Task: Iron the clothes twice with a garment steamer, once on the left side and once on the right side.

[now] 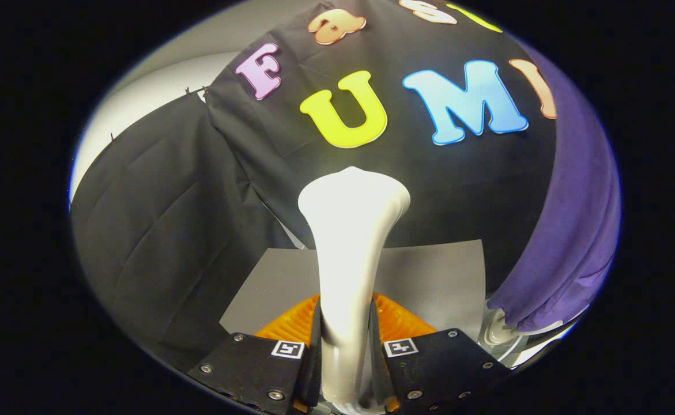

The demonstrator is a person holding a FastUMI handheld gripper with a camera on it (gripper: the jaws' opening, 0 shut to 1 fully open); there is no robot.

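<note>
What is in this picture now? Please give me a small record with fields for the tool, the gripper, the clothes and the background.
tool: white garment steamer, upright, its wide head pointing away from the gripper
gripper: gripper shut on the steamer handle, both fingers pressing its sides
clothes: purple garment hanging to the right of the steamer, beyond the fingers
contact: steamer head apart from the garment
background: black cloth wall behind the steamer; grey panel low behind the handle

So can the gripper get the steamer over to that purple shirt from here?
Probably yes. The gripper is shut on the white steamer, and the purple shirt hangs off to the side beyond the fingers with nothing between them.
</note>
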